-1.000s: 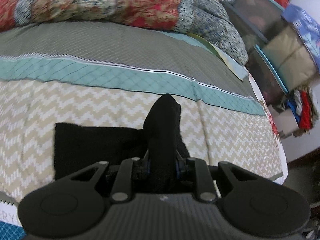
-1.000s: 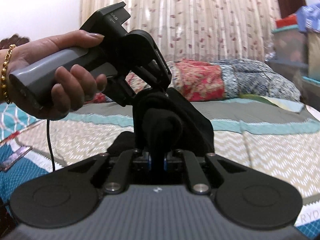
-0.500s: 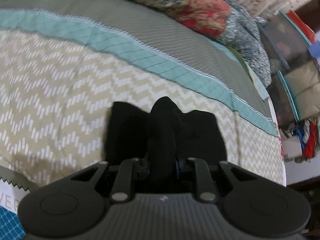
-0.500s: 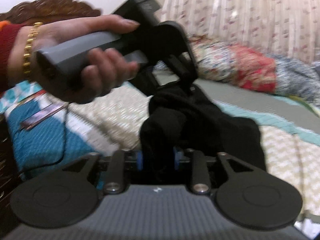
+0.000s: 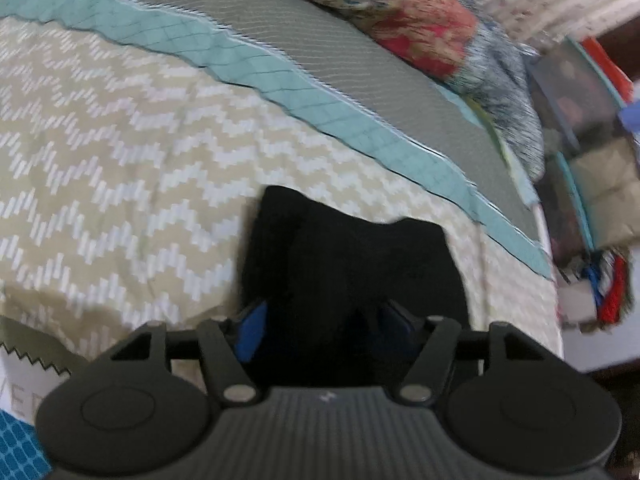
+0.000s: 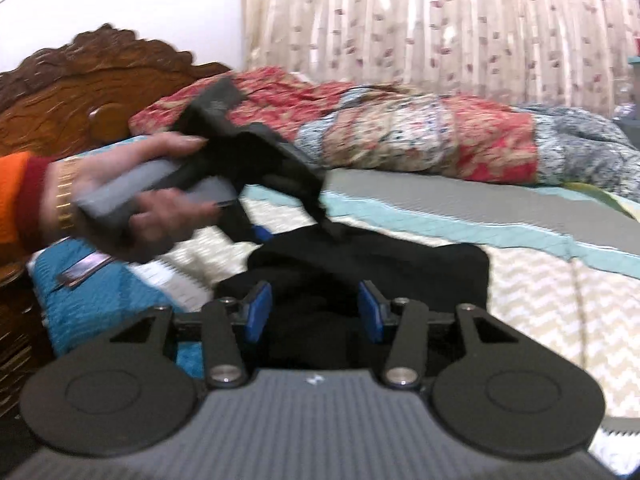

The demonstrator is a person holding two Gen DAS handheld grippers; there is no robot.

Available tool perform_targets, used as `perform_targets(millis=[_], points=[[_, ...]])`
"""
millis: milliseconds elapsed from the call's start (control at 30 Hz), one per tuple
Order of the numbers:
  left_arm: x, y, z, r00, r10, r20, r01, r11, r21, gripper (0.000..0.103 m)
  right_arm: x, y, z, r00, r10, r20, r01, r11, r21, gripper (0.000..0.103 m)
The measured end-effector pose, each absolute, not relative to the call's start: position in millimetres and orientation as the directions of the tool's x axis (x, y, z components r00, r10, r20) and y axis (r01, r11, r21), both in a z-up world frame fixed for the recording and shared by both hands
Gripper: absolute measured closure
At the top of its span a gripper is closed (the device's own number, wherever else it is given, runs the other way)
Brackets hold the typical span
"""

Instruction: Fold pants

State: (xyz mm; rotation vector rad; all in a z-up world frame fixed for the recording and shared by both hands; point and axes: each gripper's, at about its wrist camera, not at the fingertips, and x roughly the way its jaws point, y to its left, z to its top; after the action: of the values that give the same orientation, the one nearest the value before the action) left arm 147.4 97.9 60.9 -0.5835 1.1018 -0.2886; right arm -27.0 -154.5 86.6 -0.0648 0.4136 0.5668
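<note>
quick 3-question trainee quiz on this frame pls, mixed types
1. True or false: the pants lie on the bedspread.
2. What are the jaws of the left claw and right claw doing? A) clamping tight B) opening, cloth between them C) shut on nothing
3. Fill in: what lies at the far side of the bed is a red floral ____.

Key: 1 true; 2 B; 3 quilt.
</note>
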Motion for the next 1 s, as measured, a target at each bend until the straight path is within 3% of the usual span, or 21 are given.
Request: perform_targets(millis=[133,200,233,267,300,367,467,567,700,767,833,867,900,1000], points=[[141,82,68,0.440,-0.463,-0.770,-0.011,0.854,-0.520,0.045,-10,-137,79,0.769,0.504,-0.393,-0.557,0.830,-0.023,0.053],[143,75,68,0.444,-0.427,-0.788,-0.004,0.878,-0.478,0.061,-4,-121,72,0.776,0.493,-0.392,-0.570,0.815,-0.102,0.056],[144,75,67,0.445,-0.415,-0.794,-0.003,0.886,-0.464,0.073,0,-112,67,0.775,0.489,-0.400,-0.581,0.800,-0.147,0.061],[145,75,66,0.447,-0.410,-0.795,-0.001,0.889,-0.459,0.081,6,-104,62,0.765,0.487,-0.423,-0.596,0.784,-0.175,0.083],[147,76,66,0.449,-0.415,-0.791,0.000,0.886,-0.464,0.083,10,-96,57,0.749,0.481,-0.455,-0.609,0.770,-0.190,0.096],[149,80,69,0.461,-0.417,-0.783,-0.006,0.881,-0.473,0.086,14,-85,54,0.739,0.470,-0.482,-0.608,0.774,-0.178,0.096],[147,85,81,0.517,-0.435,-0.737,0.029,0.870,-0.493,0.087,7,-82,69,0.733,0.497,-0.465,-0.594,0.801,-0.080,0.096],[143,89,85,0.568,-0.447,-0.691,0.052,0.857,-0.512,0.087,-2,-76,77,0.750,0.503,-0.429,-0.588,0.804,-0.085,0.096],[145,89,47,0.534,-0.367,-0.761,-0.020,0.895,-0.445,0.087,13,-64,43,0.693,0.479,-0.539,-0.594,0.803,-0.049,0.096],[144,93,29,0.516,-0.338,-0.787,-0.078,0.896,-0.436,0.079,22,-61,22,0.658,0.473,-0.586,-0.598,0.801,-0.024,0.094],[140,100,27,0.530,-0.346,-0.774,-0.121,0.872,-0.474,0.071,18,-63,25,0.665,0.491,-0.563,-0.595,0.804,-0.001,0.093],[139,102,30,0.530,-0.344,-0.775,-0.137,0.868,-0.478,0.060,17,-65,29,0.661,0.498,-0.561,-0.596,0.803,0.010,0.089],[137,104,33,0.531,-0.334,-0.779,-0.151,0.867,-0.475,0.055,17,-69,35,0.654,0.512,-0.556,-0.602,0.798,0.027,0.083],[129,104,44,0.550,-0.335,-0.765,-0.143,0.865,-0.481,0.053,15,-102,53,0.617,0.591,-0.520,-0.607,0.778,0.163,0.073]])
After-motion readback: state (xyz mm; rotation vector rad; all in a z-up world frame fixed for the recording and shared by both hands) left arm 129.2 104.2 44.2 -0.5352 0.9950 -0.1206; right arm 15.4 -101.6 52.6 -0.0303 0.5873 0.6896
